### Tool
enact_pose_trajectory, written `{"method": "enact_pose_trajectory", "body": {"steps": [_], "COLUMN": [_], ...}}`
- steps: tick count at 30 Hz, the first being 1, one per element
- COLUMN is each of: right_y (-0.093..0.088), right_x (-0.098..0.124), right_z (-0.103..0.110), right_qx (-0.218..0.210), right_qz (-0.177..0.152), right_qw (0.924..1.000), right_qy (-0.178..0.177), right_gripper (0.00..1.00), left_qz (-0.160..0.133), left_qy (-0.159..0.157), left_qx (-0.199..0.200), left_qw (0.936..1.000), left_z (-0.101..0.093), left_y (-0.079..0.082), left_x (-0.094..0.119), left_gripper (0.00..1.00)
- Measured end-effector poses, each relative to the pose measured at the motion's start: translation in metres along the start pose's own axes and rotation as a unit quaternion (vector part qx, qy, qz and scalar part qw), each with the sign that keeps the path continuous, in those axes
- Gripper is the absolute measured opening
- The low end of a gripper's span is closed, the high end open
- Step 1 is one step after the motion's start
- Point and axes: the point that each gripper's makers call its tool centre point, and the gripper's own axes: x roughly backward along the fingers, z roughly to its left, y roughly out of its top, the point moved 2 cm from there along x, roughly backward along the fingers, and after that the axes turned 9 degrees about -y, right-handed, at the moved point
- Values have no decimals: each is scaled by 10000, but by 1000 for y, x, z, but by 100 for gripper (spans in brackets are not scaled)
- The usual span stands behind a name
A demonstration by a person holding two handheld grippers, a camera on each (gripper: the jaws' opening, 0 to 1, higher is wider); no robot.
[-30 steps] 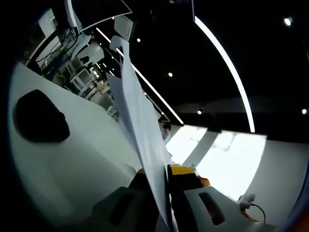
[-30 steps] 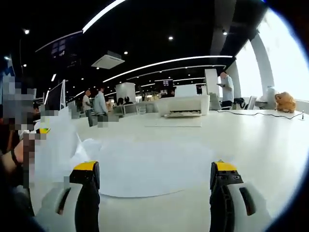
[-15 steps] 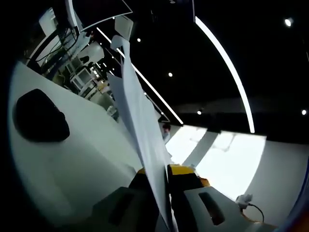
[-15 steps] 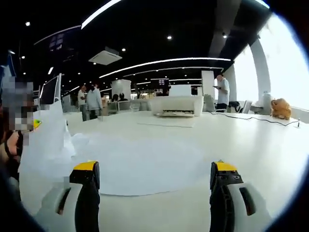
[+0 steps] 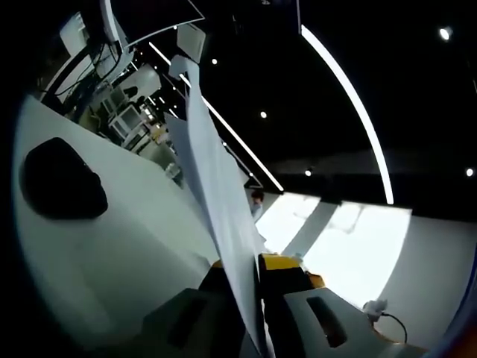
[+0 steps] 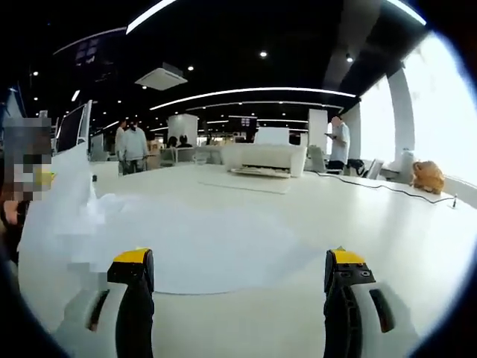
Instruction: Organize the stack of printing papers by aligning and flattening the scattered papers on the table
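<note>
In the left gripper view my left gripper (image 5: 252, 270) is shut on a sheaf of white printing papers (image 5: 216, 186), which stand on edge and rise up and to the left from between the yellow-tipped jaws. In the right gripper view my right gripper (image 6: 240, 270) is open, its jaws wide apart above the white table (image 6: 373, 246). Flat white papers (image 6: 216, 250) lie spread on the table just beyond those jaws. At the far left of that view the raised papers (image 6: 63, 198) stand upright beside the flat ones.
A white printer (image 6: 262, 158) stands at the table's far side with a sheet (image 6: 246, 183) in front of it. A cable (image 6: 373, 188) runs toward a brown plush toy (image 6: 425, 177). Several people stand in the background. A dark object (image 5: 59, 183) lies on the table.
The right gripper view has swung slightly, so the printer and raised papers sit further left. The left gripper view is unchanged, still shut on the papers.
</note>
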Motion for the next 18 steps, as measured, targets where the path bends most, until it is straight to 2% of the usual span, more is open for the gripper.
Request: {"method": "enact_pose_trajectory", "body": {"steps": [3, 7, 12, 15, 18], "right_y": [-3, -2, -6, -4, -5], "right_x": [-7, -9, -16, -18, -20], "right_z": [-8, -13, -21, -27, -31], "right_qx": [-73, -185, -107, -400, -470], "right_qz": [154, 138, 286, 275, 329], "right_qw": [9999, 9997, 9995, 9988, 9983], "right_qy": [-13, -38, -114, -78, -106], "right_gripper": [90, 90, 90, 90, 90], "left_qz": [3, -7, 1, -4, -16], "left_qy": [3, 6, 10, 4, -13], "left_qx": [0, -9, 5, -3, 19], "left_qw": [10000, 10000, 10000, 10000, 10000], "left_z": [0, 0, 0, 0, 0], "left_y": [0, 1, 1, 1, 1], "left_x": [0, 1, 0, 1, 1], "left_gripper": [8, 8, 8, 8, 8]}}
